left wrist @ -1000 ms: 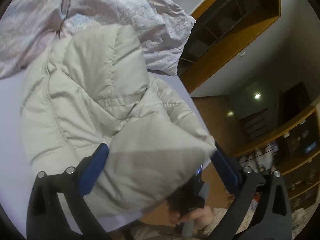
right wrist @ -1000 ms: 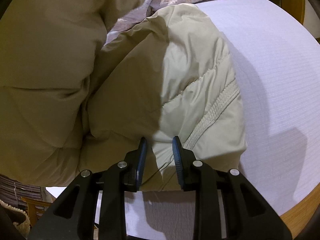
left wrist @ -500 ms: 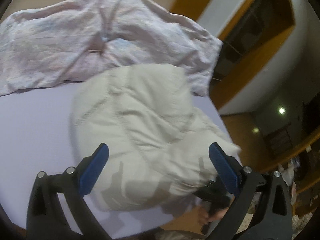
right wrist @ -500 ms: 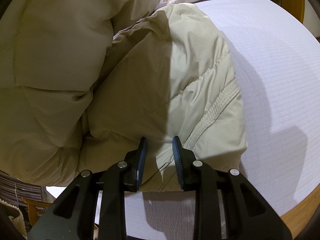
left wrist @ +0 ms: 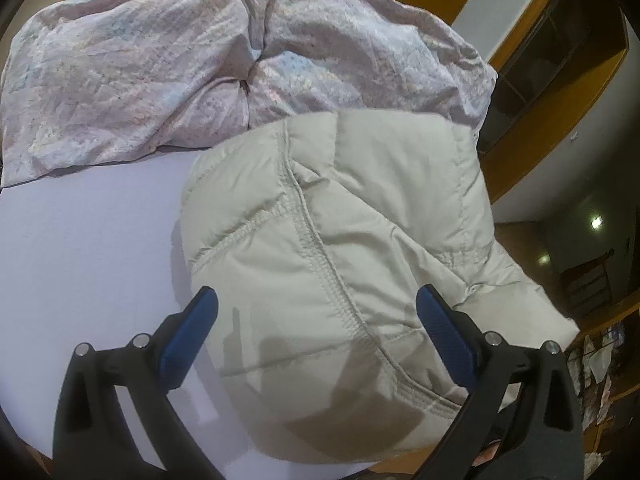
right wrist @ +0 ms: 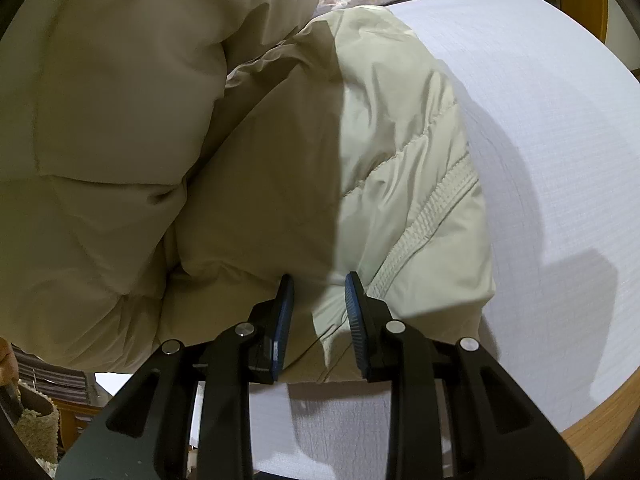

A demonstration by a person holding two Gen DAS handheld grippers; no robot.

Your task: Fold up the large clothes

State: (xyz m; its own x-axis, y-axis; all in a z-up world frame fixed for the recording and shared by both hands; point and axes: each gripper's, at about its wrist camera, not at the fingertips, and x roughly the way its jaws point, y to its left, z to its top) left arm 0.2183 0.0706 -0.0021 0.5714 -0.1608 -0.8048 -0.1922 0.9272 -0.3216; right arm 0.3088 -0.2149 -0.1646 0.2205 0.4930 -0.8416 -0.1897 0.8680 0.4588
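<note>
Left wrist view: a puffy beige jacket (left wrist: pixel 340 248) is seen bunched up on a pale lilac sheet (left wrist: pixel 88 248), which looks like it's spread over a bed, though that can't really be confirmed. A crumpled pink floral blanket (left wrist: pixel 160 64) is piled right behind the jacket, touching its far edge. The left hand-held gripper (left wrist: pixel 316 312) is held above the jacket with its blue pads spread wide apart, nothing pinched between them. In the right wrist view, the right hand-held gripper (right wrist: pixel 318 304) is clamped on a fold of the jacket's near hem (right wrist: pixel 320 332), just beside a ribbed seam (right wrist: pixel 432 208). A wooden edge (right wrist: pixel 592 436) is visible past the sheet, and wooden shelving (left wrist: pixel 560 60) is seen in the background
</note>
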